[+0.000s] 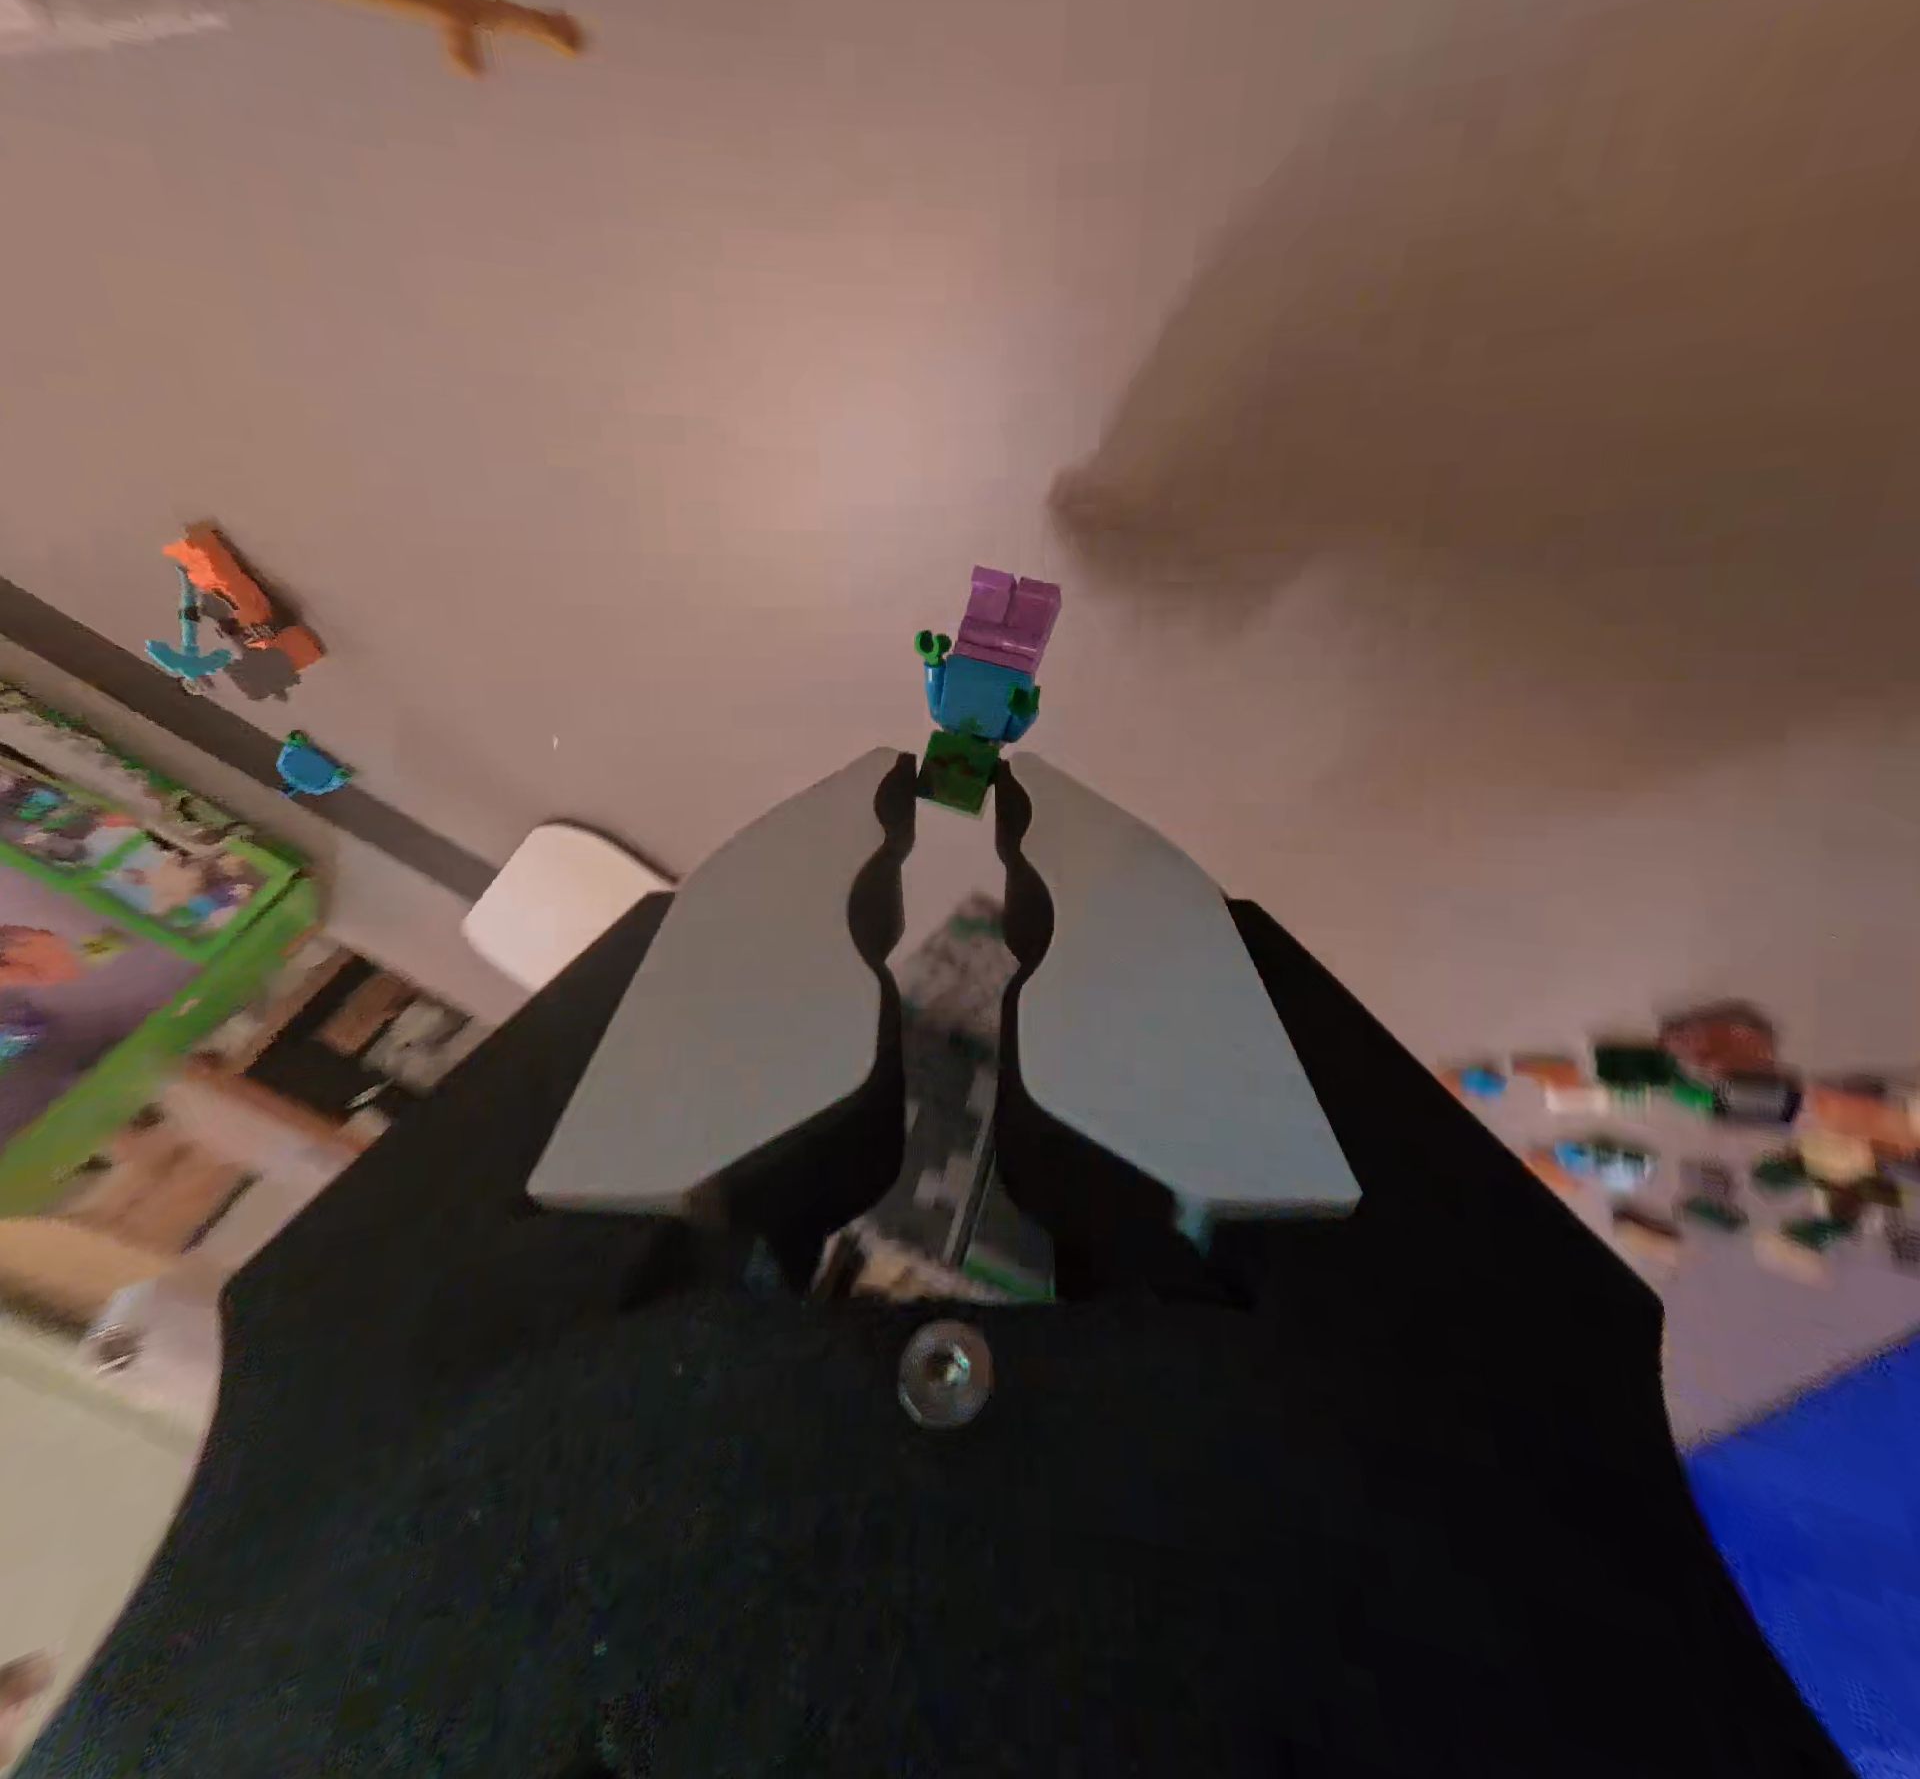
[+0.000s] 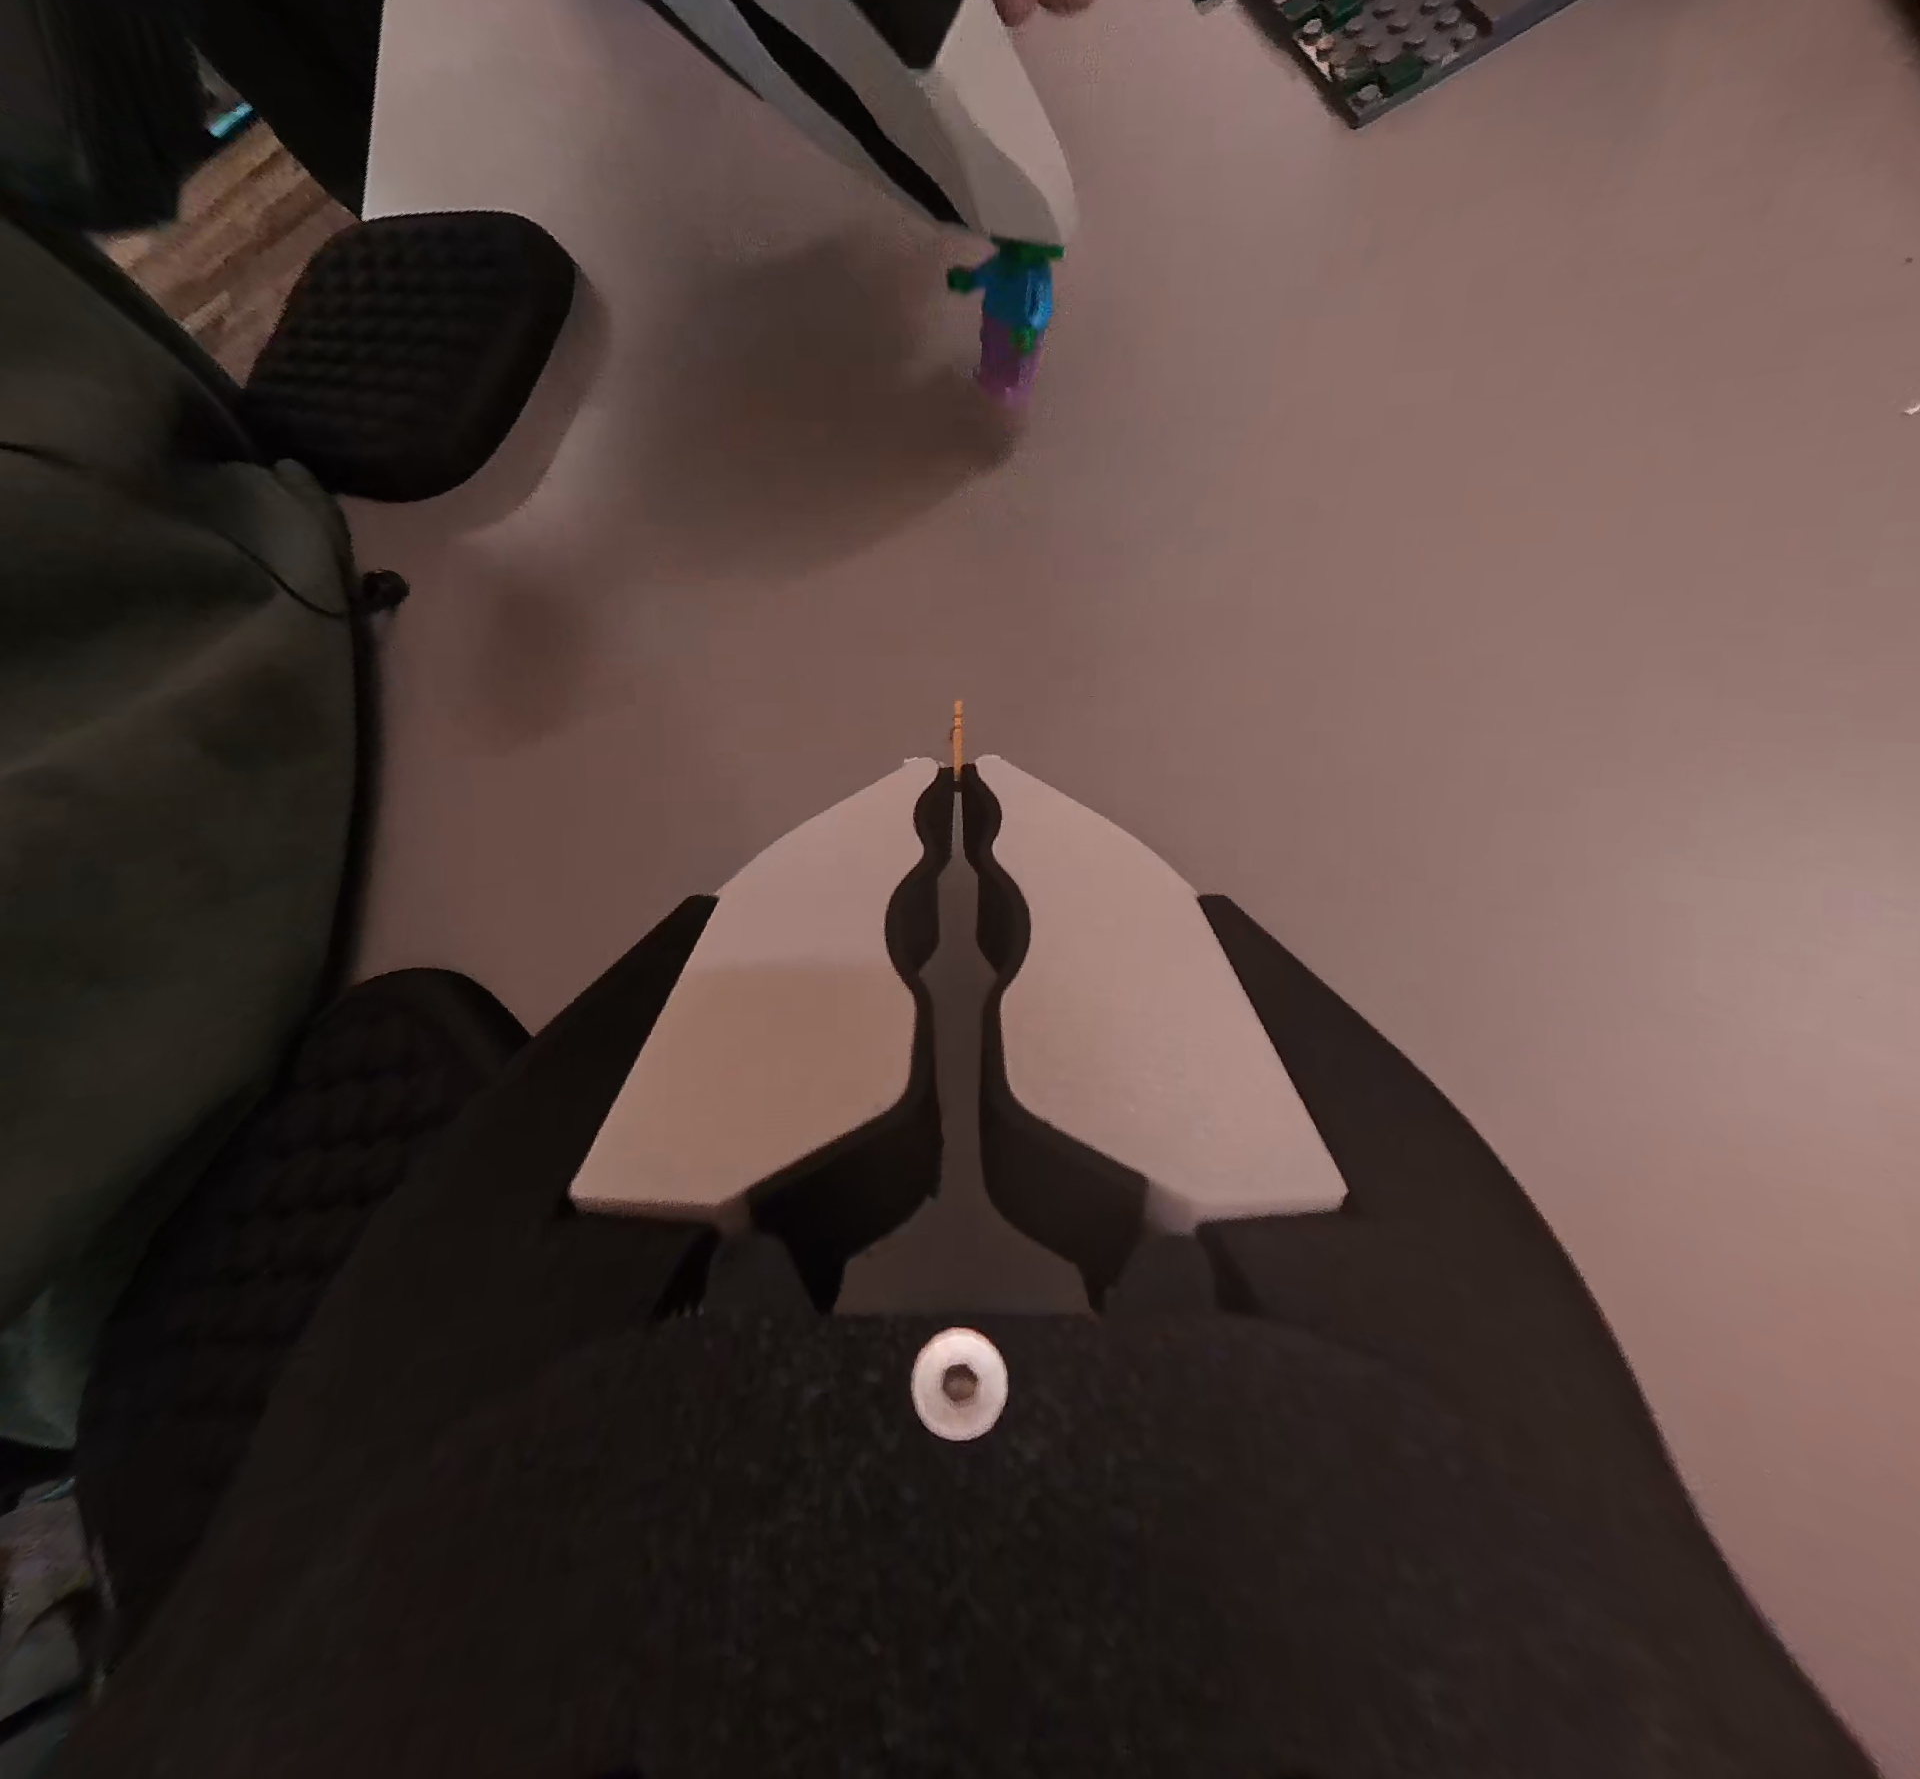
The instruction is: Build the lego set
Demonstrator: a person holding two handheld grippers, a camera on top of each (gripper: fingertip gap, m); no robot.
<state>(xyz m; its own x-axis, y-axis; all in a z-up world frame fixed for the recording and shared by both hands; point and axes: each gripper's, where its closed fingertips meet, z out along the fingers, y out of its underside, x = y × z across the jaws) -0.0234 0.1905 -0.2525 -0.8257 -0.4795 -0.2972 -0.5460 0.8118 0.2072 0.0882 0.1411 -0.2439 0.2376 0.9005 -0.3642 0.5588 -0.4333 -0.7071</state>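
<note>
A small figure [image 1: 977, 690] with a green head, blue body and purple legs is pinched by its head in the left tool [image 1: 958, 773], clear of the worktop [image 1: 1039, 275], and is seen at 12 o'clock in the right wrist view. A thin orange piece [image 2: 957, 737], seen edge-on, is pinched at the tips of the right tool [image 2: 957, 771]. Should it belong in the figure's green hand [image 1: 932, 643], it is best brought in slowly along the hand's opening while the figure is kept steady, both grips being kept firm.

Loose bricks [image 1: 1756, 1137] at 4 o'clock: blurred, can't sort. Box [image 1: 114, 981] at 9: cut off. Yellow sliver [image 2: 957, 737] in right gripper [image 2: 957, 771]: too thin to ID.
</note>
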